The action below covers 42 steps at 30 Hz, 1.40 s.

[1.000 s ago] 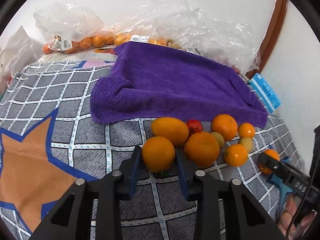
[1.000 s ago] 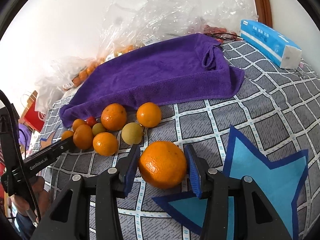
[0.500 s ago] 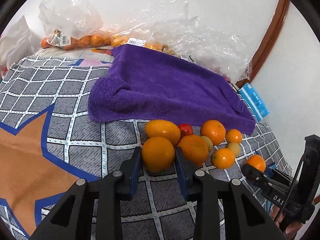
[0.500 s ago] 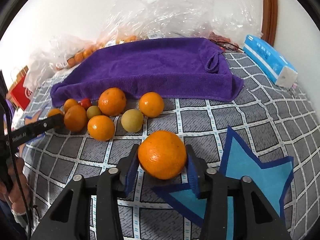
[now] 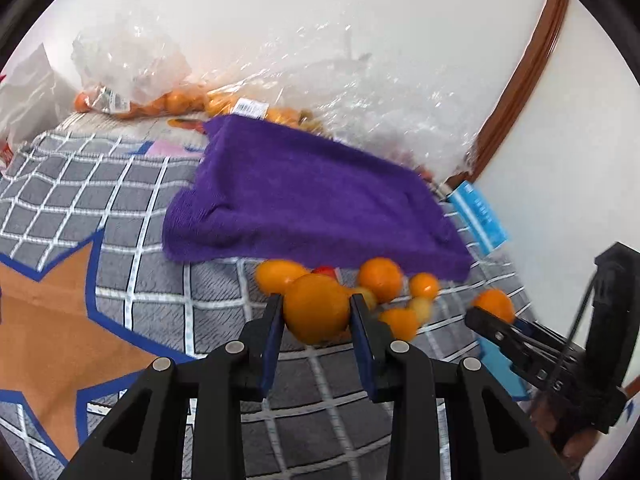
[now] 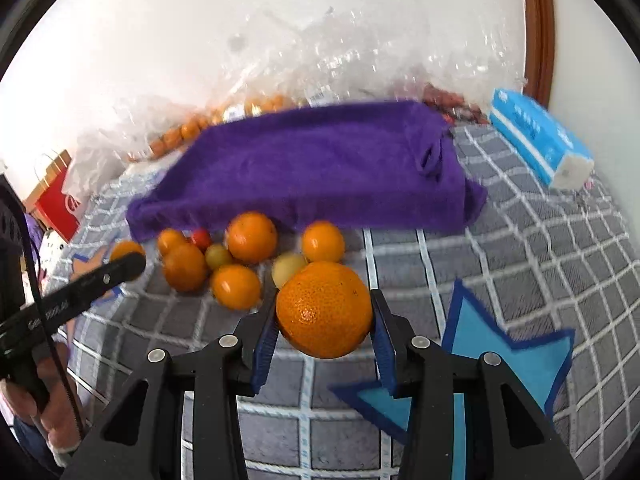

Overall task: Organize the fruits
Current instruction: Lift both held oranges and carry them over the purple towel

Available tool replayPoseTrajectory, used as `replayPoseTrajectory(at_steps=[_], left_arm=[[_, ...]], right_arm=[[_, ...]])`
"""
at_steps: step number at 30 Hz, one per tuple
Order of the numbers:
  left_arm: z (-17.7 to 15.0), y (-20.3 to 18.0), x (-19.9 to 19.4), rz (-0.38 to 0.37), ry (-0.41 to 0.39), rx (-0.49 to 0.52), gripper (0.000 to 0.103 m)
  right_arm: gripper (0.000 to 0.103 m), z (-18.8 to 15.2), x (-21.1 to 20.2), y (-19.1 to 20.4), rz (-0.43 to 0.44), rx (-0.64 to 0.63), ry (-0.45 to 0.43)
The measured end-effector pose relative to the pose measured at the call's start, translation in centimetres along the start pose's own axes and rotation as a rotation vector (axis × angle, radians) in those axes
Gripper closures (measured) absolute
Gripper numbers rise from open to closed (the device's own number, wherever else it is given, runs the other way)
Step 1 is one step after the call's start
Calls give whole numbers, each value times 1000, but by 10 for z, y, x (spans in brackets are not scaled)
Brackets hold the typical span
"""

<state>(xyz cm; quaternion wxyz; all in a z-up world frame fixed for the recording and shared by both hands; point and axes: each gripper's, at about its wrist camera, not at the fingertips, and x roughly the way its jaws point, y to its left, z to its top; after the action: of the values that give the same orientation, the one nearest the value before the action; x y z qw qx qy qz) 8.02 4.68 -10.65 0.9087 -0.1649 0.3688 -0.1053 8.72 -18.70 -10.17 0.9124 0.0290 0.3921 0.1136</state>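
Observation:
My left gripper (image 5: 317, 312) is shut on an orange (image 5: 316, 306) and holds it above the grey checked cloth. My right gripper (image 6: 325, 312) is shut on a larger orange (image 6: 324, 309), also lifted. A cluster of several oranges, small yellow-green fruits and one red fruit (image 6: 240, 256) lies on the cloth in front of a folded purple towel (image 6: 312, 164). The same cluster (image 5: 384, 284) and towel (image 5: 304, 196) show in the left wrist view. The right gripper with its orange (image 5: 494, 306) shows at the right of the left wrist view.
Clear plastic bags with more oranges (image 5: 168, 100) lie against the white wall behind the towel. A blue tissue pack (image 6: 540, 144) lies at the right. A red paper bag (image 6: 56, 200) stands at the far left. A brown wooden door frame (image 5: 516, 92) rises at the right.
Both grippers have lifted their oranges off the cloth and risen. The views have pulled up and back, so the fruit cluster and towel sit lower and further off.

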Motion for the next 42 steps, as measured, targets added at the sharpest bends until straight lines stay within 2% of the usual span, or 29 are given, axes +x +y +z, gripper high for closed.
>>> replayPoseTrajectory(at_steps=[11, 21, 25, 28, 34, 42], left_arm=[[58, -12, -2, 91, -48, 25, 72], [94, -15, 34, 76, -47, 32, 72], [98, -14, 47, 107, -66, 32, 72], [95, -8, 58, 99, -61, 22, 72], [88, 6, 69, 89, -57, -15, 72], [84, 14, 77, 74, -69, -44, 72]], right_arm=[[60, 55, 5, 5, 20, -22, -84], [60, 99, 25, 3, 14, -28, -122], [60, 113, 38, 1, 13, -21, -132], [60, 116, 49, -1, 0, -8, -135], [60, 108, 78, -16, 2, 36, -75], [60, 103, 88, -28, -31, 65, -70]])
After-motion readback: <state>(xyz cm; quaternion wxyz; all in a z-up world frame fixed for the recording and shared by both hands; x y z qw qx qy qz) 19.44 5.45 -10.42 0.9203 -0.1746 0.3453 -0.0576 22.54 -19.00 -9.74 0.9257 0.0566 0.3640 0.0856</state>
